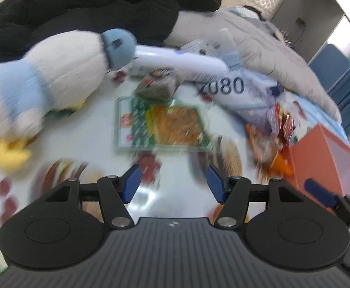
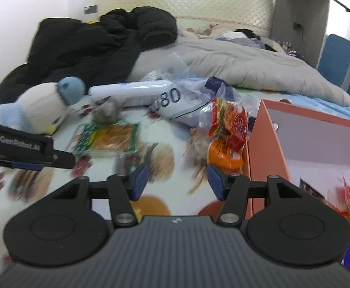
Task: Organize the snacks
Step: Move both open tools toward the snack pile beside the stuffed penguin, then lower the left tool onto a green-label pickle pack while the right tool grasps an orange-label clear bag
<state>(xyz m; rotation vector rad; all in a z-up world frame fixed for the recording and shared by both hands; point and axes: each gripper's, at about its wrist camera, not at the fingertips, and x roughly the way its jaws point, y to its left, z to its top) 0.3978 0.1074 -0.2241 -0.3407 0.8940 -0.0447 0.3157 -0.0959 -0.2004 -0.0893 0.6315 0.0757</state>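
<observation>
Snacks are seen scattered mid-bed: a flat green-and-orange plastic snack packet (image 1: 160, 124), light, crinkly and slippery, best pinched at a sealed edge. Left claw (image 1: 172, 183) and right claw (image 2: 176, 181) are held spread, empty, near an orange cardboard box (image 2: 266, 144).

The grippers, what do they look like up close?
Each is black plastic: a ribbed grey-black body, two round discs, angled linkage arms with silver pins, and blue pads on the fingertips. That goes for the left gripper and the right gripper. White lettering, "GenRobot.AI", marks the left one's side.
</observation>
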